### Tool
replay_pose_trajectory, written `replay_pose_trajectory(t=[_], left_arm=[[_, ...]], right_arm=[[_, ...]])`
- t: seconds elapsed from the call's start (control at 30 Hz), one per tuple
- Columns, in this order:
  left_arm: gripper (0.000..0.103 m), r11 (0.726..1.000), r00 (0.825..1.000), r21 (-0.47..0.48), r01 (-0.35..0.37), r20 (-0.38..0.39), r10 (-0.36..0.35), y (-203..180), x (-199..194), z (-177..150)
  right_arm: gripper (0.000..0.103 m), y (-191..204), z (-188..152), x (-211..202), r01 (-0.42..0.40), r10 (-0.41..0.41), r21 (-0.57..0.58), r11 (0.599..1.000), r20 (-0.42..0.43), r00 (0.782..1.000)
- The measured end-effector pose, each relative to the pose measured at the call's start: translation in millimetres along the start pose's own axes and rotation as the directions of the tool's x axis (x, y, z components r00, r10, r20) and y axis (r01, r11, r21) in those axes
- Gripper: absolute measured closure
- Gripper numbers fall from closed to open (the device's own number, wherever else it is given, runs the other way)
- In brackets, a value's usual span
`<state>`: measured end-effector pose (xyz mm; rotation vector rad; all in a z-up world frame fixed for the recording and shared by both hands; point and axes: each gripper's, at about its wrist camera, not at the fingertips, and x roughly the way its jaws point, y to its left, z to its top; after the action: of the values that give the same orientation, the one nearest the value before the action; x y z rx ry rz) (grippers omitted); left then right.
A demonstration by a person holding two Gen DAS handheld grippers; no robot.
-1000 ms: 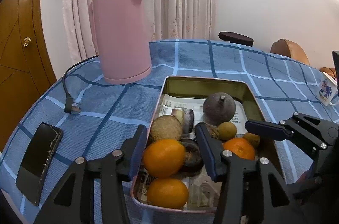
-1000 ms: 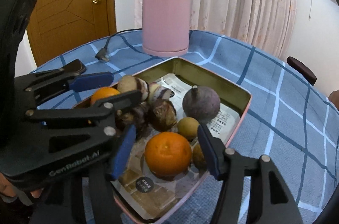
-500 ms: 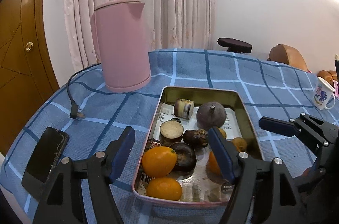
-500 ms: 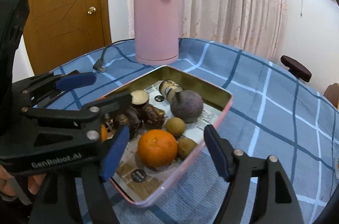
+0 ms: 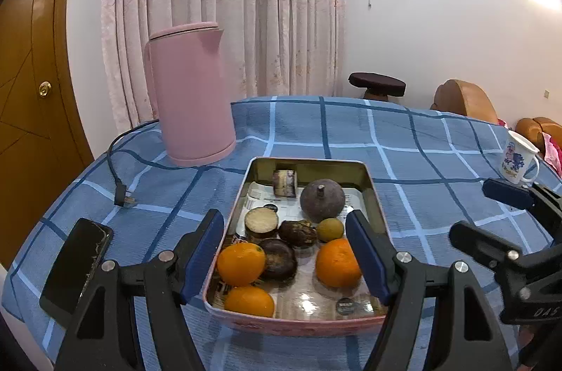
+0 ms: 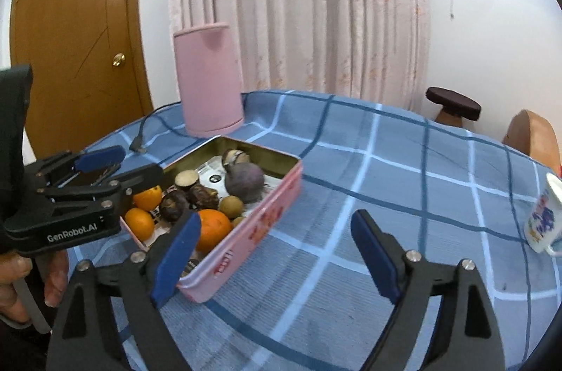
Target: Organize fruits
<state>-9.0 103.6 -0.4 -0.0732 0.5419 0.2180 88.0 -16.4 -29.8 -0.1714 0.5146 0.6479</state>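
A pink-rimmed metal tin (image 5: 372, 191) on the blue checked tablecloth holds the fruit: three oranges (image 5: 241, 264), a round purple fruit (image 5: 322, 204), dark wrinkled fruits (image 5: 278, 260) and a small green-brown one (image 5: 330, 229). The tin also shows in the right wrist view (image 6: 246, 241). My left gripper (image 5: 286, 262) is open and empty, held above the tin's near end. My right gripper (image 6: 275, 258) is open and empty, over the cloth right of the tin. The left gripper (image 6: 112, 167) also shows in the right wrist view.
A tall pink kettle (image 5: 191, 93) stands behind the tin, its cord and plug (image 5: 123, 197) trailing left. A black phone (image 5: 75, 265) lies at the table's left edge. A white printed mug (image 5: 518, 156) stands far right. Stool and chairs are beyond the table.
Both grippers have pulled back and up from the tin, and both jaws have opened wider. The right gripper has swung to the right, off the tin. The fruit stays in the tin.
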Motion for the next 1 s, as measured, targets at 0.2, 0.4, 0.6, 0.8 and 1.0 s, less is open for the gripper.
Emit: replay_pose_trajectory(t=[0.2,0.4,0.6,0.8,1.0], left_arm=[[0.029,1.0,1.0,0.008,0.004,0.001,-0.004,-6.0,-4.1,-0.4],[0.028,1.0,1.0,0.01,0.001,0.001,-0.001,-8.4,-6.5,-0.9],[0.028,1.0,1.0,0.009,0.004,-0.006,-0.004,-10.2,-8.7,-1.6],[0.028,1.0,1.0,0.016,0.0,-0.012,0.0,-12.3,-7.4,-2.0],[0.028,1.0,1.0,0.015,0.004,-0.025,-0.004,-13.5,-3.4,-3.0]], right_arm=[[0.01,-6.7,-2.6,-15.8,0.017,-0.018,0.022,1.0,0.03,0.999],[0.01,-9.9,-3.3,-25.3,0.026,-0.028,0.031,0.999,0.047,0.999],[0.009,-9.6,-4.9,-29.8,0.028,-0.029,0.028,0.999,0.057,0.998],[0.009,-9.3,-5.5,-30.7,0.031,-0.032,0.026,0.999,0.059,0.998],[0.009,-9.6,-6.4,-31.1,0.031,-0.032,0.026,0.999,0.056,0.998]])
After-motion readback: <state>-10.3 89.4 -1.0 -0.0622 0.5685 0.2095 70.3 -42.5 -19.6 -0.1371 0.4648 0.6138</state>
